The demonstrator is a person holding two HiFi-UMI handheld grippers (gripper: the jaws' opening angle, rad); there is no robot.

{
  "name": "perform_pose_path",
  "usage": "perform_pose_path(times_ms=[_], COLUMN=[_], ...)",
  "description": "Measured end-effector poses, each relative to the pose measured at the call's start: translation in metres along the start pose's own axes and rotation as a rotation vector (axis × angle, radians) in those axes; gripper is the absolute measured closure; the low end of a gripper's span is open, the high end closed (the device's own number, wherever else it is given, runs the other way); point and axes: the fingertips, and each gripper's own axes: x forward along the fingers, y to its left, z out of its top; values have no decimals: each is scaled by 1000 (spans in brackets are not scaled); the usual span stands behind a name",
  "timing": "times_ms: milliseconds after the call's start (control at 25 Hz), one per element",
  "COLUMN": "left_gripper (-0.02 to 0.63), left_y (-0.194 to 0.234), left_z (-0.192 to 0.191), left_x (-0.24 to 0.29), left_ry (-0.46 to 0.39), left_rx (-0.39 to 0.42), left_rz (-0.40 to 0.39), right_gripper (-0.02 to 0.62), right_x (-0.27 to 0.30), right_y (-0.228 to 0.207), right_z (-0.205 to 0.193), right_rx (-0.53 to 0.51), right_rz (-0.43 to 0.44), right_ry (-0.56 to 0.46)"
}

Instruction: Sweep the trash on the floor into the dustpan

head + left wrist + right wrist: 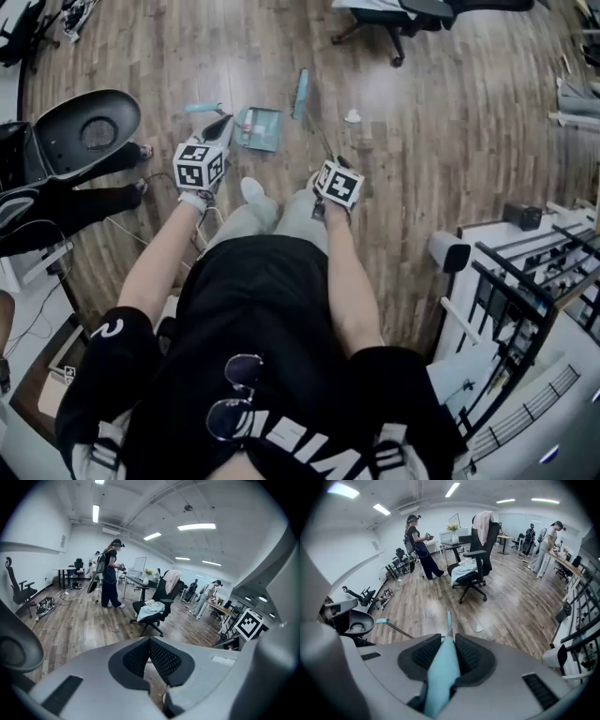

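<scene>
Right gripper [449, 641] clamped on broom handle [439, 677], broom head [301, 94] upper centre near trash [352, 116], left gripper [223, 124] closed empty beside dustpan [258, 129].

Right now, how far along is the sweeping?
Nothing swept yet: the crumpled paper lies on the floor, apart from the dustpan. In hand: the right tool grips the broom handle; the left tool is shut, empty. Still to do: sweeping the paper in.

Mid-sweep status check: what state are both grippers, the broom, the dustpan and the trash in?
broom: head down on the floor, apart from the trash.
dustpan: on the floor, beside the broom head.
trash: white scrap on the floor, outside the dustpan.
left gripper: jaws together, nothing seen between.
right gripper: shut on the broom.
</scene>
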Motion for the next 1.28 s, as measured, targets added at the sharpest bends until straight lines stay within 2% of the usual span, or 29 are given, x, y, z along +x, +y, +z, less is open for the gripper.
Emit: perform_pose_path(times_ms=[240, 400, 760, 1280], left_gripper=[609, 609, 609, 609], left_y=[-70, -110, -161, -225], left_z=[34, 54, 56, 63], left_x=[14, 29, 57, 130], left_ry=[-48, -73, -58, 8], left_rx=[-6, 14, 36, 93], left_rz=[18, 12, 21, -65], right_gripper=[511, 511, 511, 511], right_x=[-32, -41, -37, -8], right_y=[-43, -78, -137, -258], right_z=[51, 83, 104, 117], right_rx=[7, -22, -8, 46], right_rz=[84, 69, 88, -53], right_ry=[-51, -88, -85, -31])
